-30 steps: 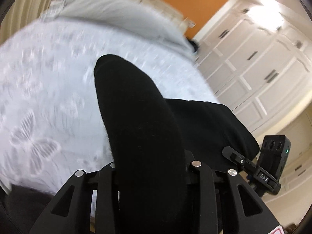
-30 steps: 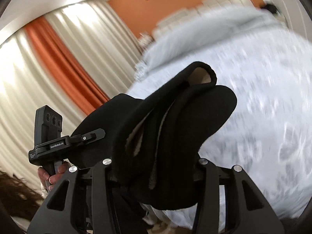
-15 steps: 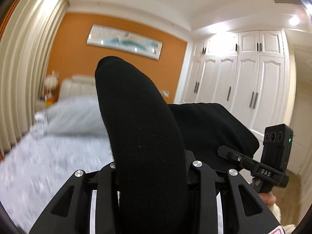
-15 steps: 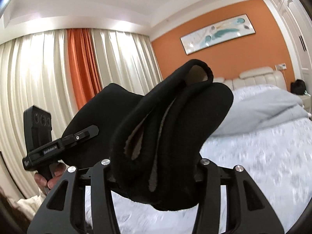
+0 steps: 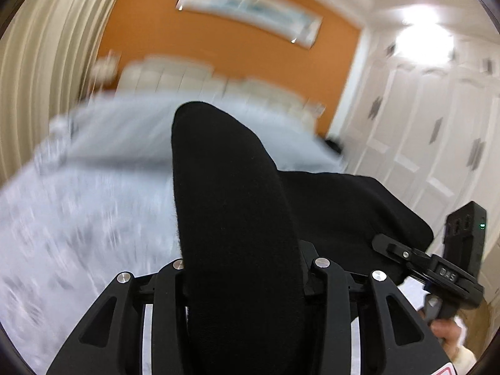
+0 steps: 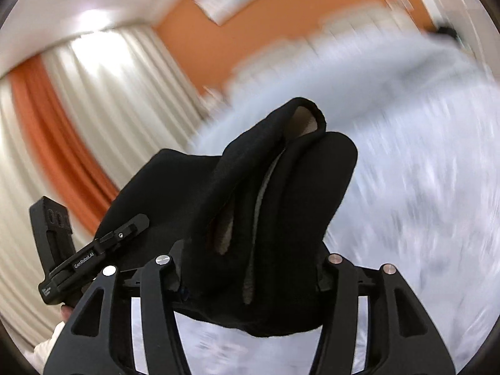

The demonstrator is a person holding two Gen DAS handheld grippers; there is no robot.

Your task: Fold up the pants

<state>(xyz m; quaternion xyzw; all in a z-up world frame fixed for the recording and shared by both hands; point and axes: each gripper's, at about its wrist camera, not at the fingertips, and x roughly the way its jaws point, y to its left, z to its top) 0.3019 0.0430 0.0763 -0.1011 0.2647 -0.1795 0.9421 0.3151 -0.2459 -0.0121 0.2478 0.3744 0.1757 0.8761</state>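
The black pants (image 5: 231, 206) hang stretched between my two grippers, above a bed. My left gripper (image 5: 243, 268) is shut on one edge, and a thick black fold sticks up between its fingers. My right gripper (image 6: 250, 268) is shut on the other edge of the pants (image 6: 281, 193), where bunched layers show a pale lining. Each gripper shows in the other's view: the right one (image 5: 406, 256) at the far right and the left one (image 6: 122, 234) at the left. The fingertips are hidden by cloth.
The bed (image 5: 78, 218) with a white patterned cover lies below and ahead, with a grey duvet and headboard (image 5: 203, 78) at the far end. White wardrobes (image 5: 437, 125) stand on the right, curtains (image 6: 78, 125) on the left, an orange wall (image 5: 218, 40) behind.
Both grippers swung up to face the wall half a second ago and now tilt back down toward the bed, still holding the pants. The background is motion-blurred.
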